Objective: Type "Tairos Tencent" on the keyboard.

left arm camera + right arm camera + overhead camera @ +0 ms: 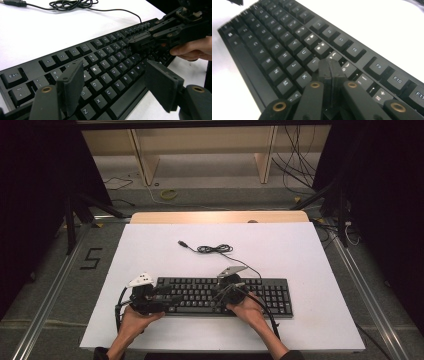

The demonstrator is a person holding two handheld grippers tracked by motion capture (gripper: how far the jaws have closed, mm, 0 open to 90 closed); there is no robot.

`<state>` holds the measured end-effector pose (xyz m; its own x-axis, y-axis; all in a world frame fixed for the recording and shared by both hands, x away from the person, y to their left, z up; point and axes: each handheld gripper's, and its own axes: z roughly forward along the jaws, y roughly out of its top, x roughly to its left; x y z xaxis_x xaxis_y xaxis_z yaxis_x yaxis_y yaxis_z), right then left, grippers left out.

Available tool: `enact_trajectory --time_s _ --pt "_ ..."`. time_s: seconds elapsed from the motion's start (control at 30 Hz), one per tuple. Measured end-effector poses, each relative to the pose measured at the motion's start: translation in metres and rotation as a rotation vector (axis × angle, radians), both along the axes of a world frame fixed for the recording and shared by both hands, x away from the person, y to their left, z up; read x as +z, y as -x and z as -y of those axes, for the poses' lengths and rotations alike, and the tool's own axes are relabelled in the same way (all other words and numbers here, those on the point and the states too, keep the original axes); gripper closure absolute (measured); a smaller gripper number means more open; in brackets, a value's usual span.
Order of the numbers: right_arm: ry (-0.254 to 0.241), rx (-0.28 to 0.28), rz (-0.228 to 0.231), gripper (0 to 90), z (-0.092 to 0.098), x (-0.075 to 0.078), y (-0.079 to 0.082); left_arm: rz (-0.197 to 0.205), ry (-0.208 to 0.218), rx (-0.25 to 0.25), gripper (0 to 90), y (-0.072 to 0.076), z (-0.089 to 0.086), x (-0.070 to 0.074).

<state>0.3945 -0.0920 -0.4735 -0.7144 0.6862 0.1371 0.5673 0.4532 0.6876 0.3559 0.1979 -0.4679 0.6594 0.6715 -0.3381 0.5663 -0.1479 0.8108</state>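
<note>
Here your right tool (329, 67), jaws pressed together, tips down onto the keyboard (200, 292) lying near the surface's (300, 255) front edge; your left tool (112, 85) hovers level, jaws spread.

Looks like a lab or recording studio setup, not anyone's office. The white table (300, 250) sits boxed in by black curtains (30, 180) on both sides, with aluminium rails (50, 295) on the grey floor beside it. Behind the table there's a plain wooden frame (145, 160), loose cables (295, 165) trailing across the floor, and a taped "5" marker (91, 258) to the table's left.
</note>
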Motion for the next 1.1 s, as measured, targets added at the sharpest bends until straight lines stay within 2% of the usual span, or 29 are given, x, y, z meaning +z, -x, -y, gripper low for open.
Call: enact_trajectory --time_s 0.17,0.4,0.8,0.97,1.1 --pt "-0.033 -0.018 0.005 86.8 0.006 0.006 0.000 -0.004 -0.006 0.003 31.9 -0.001 -0.001 -0.001" --pt "-0.073 -0.008 0.012 81.4 0.012 0.013 0.004 -0.004 -0.016 0.007 32.5 -0.002 -0.001 -0.001" --pt "-0.124 0.009 0.013 66.3 0.022 0.020 0.012 -0.006 -0.023 0.007 34.6 -0.003 -0.002 -0.001" --pt "-0.141 0.006 0.011 56.6 0.026 0.022 0.014 -0.014 -0.025 0.011 36.2 -0.005 -0.002 -0.001" --pt "-0.144 -0.010 0.011 47.3 0.030 0.023 0.015 -0.020 -0.043 0.011 39.1 -0.007 -0.003 -0.002"
